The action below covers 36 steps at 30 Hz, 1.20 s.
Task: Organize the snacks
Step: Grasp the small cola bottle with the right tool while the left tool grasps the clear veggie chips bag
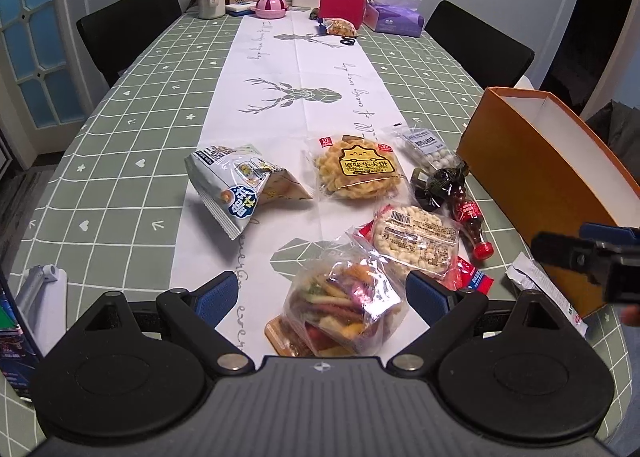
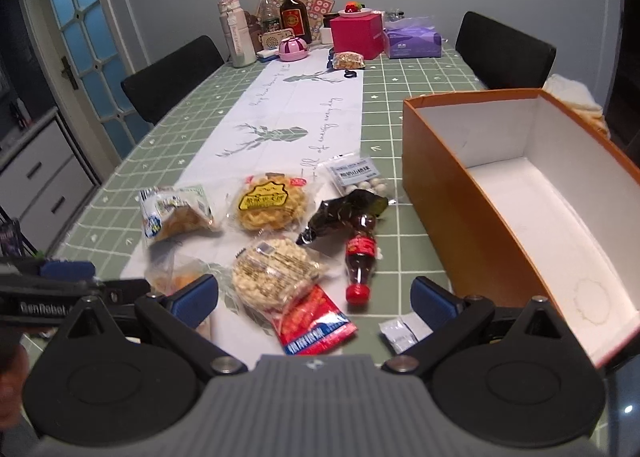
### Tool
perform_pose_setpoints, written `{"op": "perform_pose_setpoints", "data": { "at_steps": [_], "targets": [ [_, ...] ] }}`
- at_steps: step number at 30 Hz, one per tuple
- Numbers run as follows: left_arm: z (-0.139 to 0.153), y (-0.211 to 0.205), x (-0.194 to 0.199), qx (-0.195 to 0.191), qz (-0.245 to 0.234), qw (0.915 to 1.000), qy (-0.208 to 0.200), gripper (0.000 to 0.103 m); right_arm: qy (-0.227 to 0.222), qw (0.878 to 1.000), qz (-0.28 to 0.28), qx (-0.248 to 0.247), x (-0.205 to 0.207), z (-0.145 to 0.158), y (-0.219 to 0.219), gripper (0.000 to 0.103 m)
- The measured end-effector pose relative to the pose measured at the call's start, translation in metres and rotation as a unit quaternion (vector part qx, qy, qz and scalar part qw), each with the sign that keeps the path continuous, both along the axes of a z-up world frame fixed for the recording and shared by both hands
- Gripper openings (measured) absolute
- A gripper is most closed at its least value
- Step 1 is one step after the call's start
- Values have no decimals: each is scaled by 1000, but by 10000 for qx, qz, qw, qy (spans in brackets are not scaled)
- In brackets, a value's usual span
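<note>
Status: task at its start; nothing sorted yet, as far as both views show.

Container: orange box [image 2: 460, 193], right side of the right wrist view, white inside, nothing visible in it. It stands on the worktop [image 2: 384, 105] just right of the snack cluster.

Snacks, all loose on the worktop, lower centre of both views:
- clear bag of mixed coloured crisps [image 1: 344, 309], lying between the fingers of the left gripper [image 1: 320, 297];
- round puffed-grain cake in wrap [image 2: 276, 271], partly over a red packet [image 2: 316, 323];
- yellow-labelled waffle cake [image 2: 270, 207];
- grey-white chip bag [image 2: 176, 213], left of the cluster;
- small bag of white balls [image 2: 364, 181], nearest the box;
- dark crinkled packet [image 2: 344, 213], touching a small cola bottle [image 2: 360, 257] lying on its side, red cap toward the camera;
- small white sachet [image 2: 400, 331], bottom right beside the box.

Grippers: left gripper jaws spread wide, gripping nothing, though straddling the crisps bag. Right gripper [image 2: 314, 297] likewise spread wide and empty, above the red packet.

Remaining, by judgement: every listed item still to go into the box.
</note>
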<state>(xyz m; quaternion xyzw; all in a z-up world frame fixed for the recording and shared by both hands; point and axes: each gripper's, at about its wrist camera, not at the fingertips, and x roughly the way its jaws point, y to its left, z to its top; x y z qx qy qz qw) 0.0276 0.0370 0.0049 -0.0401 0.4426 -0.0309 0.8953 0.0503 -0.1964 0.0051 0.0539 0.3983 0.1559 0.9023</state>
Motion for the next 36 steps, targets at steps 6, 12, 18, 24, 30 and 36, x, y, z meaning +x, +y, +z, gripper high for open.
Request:
{"op": "perform_pose_setpoints", "data": {
  "at_steps": [6,12,18,24,30,36],
  "targets": [
    [-7,-13,2,156,-219,9995,-135,103,232,9996,129,-50,22,-16,-2,70],
    [-16,-27,7,409,-272,9987,-168,103,434,9990,20,-108,47,-37,1,60],
    [-25,-30,13,486,-218,9985,-98,103,423,9987,-178,-240,76,-49,13,58],
    [-35,-29,18,381,-280,9989,71,103,475,9980,-312,-273,97,-62,18,52],
    [-46,-22,25,109,-202,9989,401,103,700,9963,-405,-282,107,-81,19,51],
    [-58,-16,30,-113,-29,9975,691,103,751,9959,-394,-306,112,-90,21,44]
  ]
}}
